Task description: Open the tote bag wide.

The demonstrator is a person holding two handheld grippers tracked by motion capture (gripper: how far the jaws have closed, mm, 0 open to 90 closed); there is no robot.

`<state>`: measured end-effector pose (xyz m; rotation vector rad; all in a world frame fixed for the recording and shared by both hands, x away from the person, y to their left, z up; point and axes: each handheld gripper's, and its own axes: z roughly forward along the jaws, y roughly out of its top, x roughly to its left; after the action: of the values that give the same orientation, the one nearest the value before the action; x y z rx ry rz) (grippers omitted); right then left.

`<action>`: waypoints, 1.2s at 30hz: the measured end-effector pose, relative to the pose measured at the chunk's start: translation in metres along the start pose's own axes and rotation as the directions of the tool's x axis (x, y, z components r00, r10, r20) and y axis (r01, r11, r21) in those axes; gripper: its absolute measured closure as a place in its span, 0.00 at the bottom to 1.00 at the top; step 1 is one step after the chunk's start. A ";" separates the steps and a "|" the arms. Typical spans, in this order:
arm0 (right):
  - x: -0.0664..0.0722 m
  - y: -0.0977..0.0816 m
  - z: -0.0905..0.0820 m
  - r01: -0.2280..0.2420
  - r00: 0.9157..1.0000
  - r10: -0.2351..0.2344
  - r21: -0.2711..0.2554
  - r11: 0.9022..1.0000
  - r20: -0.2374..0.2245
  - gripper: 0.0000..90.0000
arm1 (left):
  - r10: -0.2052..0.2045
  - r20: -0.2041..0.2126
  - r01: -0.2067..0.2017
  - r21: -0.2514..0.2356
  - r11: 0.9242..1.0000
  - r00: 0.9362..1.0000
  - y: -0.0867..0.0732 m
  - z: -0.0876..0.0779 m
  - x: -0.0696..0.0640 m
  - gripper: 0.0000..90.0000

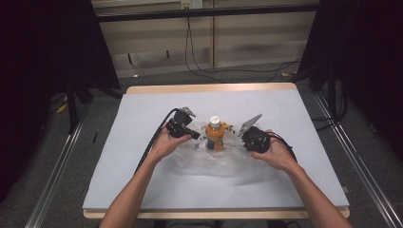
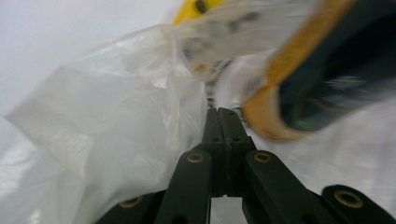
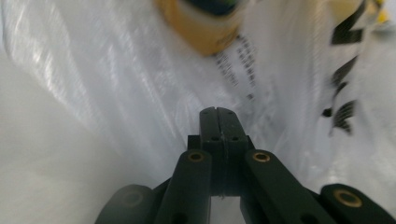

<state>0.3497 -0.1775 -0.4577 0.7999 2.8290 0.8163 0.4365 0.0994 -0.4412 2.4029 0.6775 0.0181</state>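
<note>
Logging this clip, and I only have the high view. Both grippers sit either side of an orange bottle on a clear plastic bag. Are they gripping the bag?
Observer: The left gripper has its jaws pressed together, with the plastic bag bunched right at its tips.
Operator: And the right one?
Observer: The right gripper is shut too, its tips against the bag film; whether film is pinched between them I cannot tell.
Operator: Anything printed on the bag?
Observer: Yes, black printed text shows on the film in the right gripper view, too blurred to read.
</note>
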 end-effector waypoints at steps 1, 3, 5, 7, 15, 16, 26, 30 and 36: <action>0.003 -0.002 0.001 0.006 1.000 -0.006 0.008 1.000 -0.008 1.00 | -0.010 -0.009 0.010 0.000 1.000 1.000 0.001 0.001 0.003 1.00; 0.005 -0.007 0.002 0.014 1.000 -0.014 0.016 1.000 -0.011 1.00 | -0.033 -0.019 0.034 0.011 0.999 0.999 0.001 0.003 0.009 1.00; 0.006 -0.011 0.000 0.010 1.000 -0.010 0.013 1.000 -0.019 1.00 | -0.048 -0.030 0.048 0.011 0.999 0.998 0.000 0.004 0.011 1.00; 0.007 -0.021 -0.008 0.018 1.000 -0.018 0.026 0.999 -0.019 1.00 | -0.084 -0.023 0.085 0.015 0.996 0.996 -0.009 0.006 0.020 1.00; -0.003 -0.040 -0.024 -0.024 1.000 0.024 0.029 0.999 -0.004 1.00 | -0.078 0.003 0.078 -0.051 0.996 0.997 -0.020 0.001 0.013 1.00; -0.005 -0.038 -0.023 -0.036 0.999 0.036 0.007 0.999 -0.003 1.00 | -0.069 0.007 0.069 -0.054 0.996 0.998 -0.020 0.001 0.011 1.00; -0.049 -0.018 -0.002 -0.173 0.980 0.178 -0.060 0.983 0.086 1.00 | -0.018 0.011 0.019 -0.024 1.000 1.000 -0.018 0.006 0.005 1.00; -0.066 -0.026 -0.006 -0.249 0.949 0.263 -0.101 0.963 0.173 1.00 | -0.034 0.016 0.034 -0.039 0.999 0.999 -0.022 0.008 0.004 1.00; -0.079 -0.034 -0.008 -0.314 0.906 0.342 -0.147 0.938 0.250 1.00 | -0.032 0.023 0.033 -0.049 0.998 0.999 -0.021 0.013 0.003 1.00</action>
<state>0.4002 -0.2461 -0.4724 1.2871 2.4236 0.8091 0.4320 0.1072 -0.4641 2.3410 0.6978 -0.0050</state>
